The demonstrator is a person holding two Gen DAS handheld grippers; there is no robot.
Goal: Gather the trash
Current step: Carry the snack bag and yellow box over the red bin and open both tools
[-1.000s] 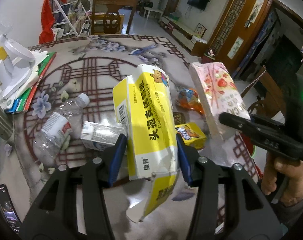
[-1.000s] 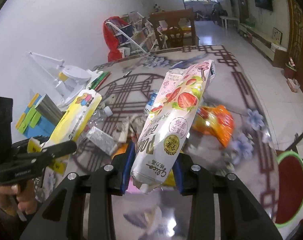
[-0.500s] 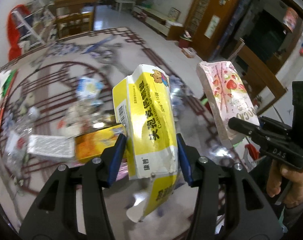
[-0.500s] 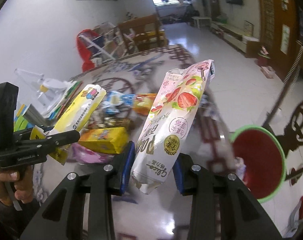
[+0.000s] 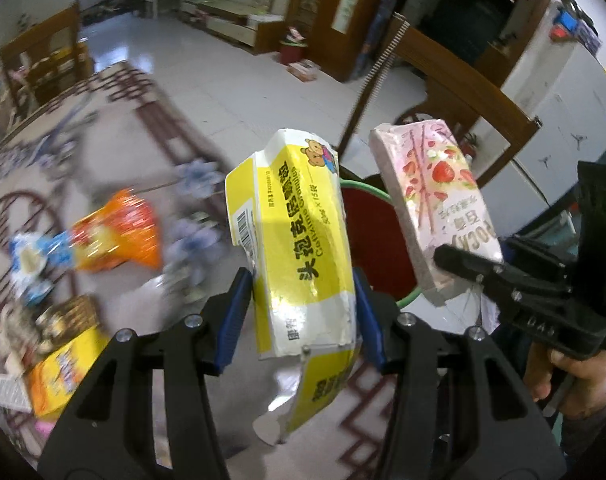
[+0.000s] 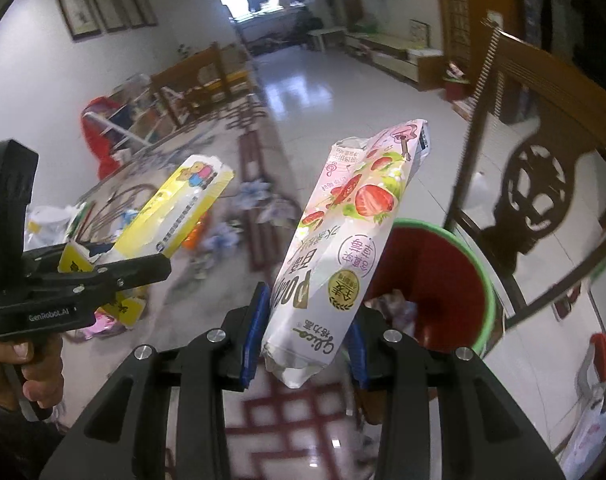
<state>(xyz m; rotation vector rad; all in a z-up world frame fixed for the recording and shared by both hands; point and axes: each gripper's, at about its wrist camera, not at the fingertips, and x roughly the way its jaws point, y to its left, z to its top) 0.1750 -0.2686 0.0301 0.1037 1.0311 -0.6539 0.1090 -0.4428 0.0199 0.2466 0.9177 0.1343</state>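
So both hands are full right now; the left gripper (image 5: 303, 312) is clamped on a torn yellow box (image 5: 299, 248), blue pads pressing its sides, a ripped flap hanging underneath; the right gripper (image 6: 305, 336) is squeezed on a pink strawberry box (image 6: 343, 248) near its bottom end, standing tilted up; both are held up over the table (image 5: 103, 160) edge; just past them sits a red bin (image 6: 435, 276) with a green rim, beside a wooden chair (image 6: 543, 168); back on the table there's an orange bag (image 5: 119, 236), a small yellow carton (image 5: 63, 372) and other blurry wrappers.
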